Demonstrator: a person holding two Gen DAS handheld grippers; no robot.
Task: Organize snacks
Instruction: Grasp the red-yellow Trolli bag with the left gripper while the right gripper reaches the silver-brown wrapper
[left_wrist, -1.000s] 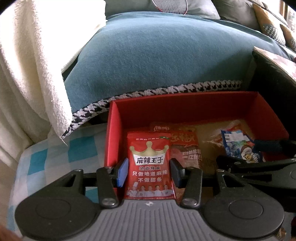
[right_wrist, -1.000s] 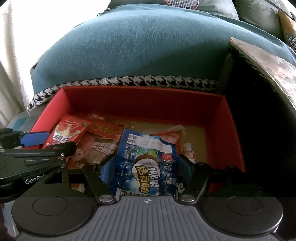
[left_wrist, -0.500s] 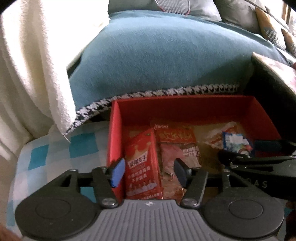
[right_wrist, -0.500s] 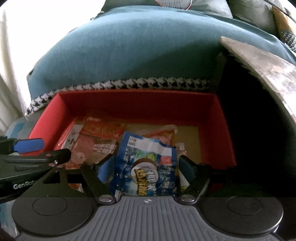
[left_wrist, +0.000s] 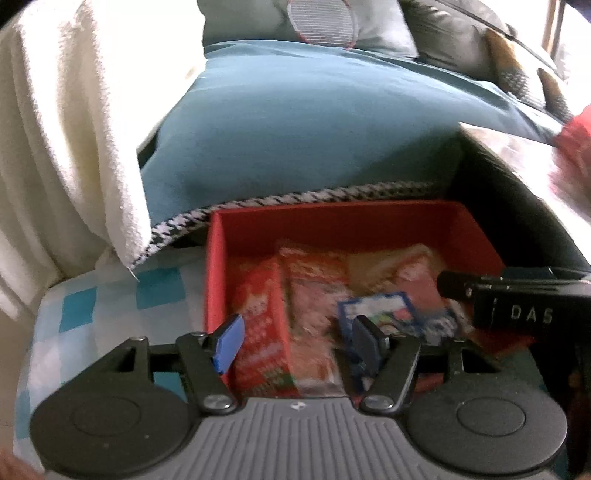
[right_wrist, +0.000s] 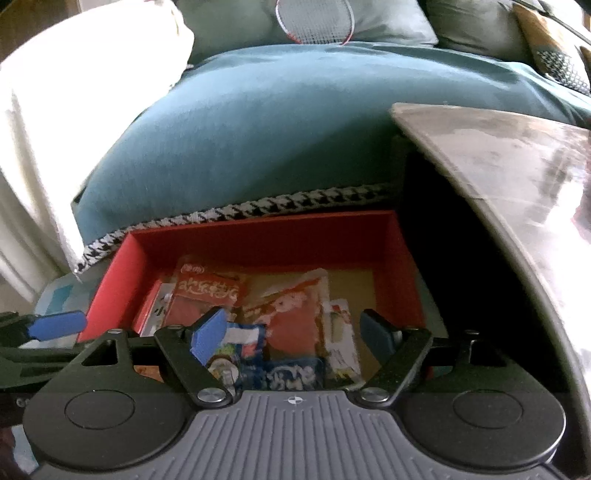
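Snack packets (right_wrist: 280, 314) lie loose in the red box (right_wrist: 258, 232), lower centre. Left claw (left_wrist: 297, 341) opening, right claw (right_wrist: 295, 332) wide, both empty. Tidying still left.

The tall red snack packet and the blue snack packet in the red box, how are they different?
The tall red snack packet is red with white writing; the blue snack packet is blue with a white strip. The red one stands propped on edge against the left wall of the red cardboard box; the blue one lies flatter on other packets, nearer the middle. Both are in the same box, and no tool holds either.
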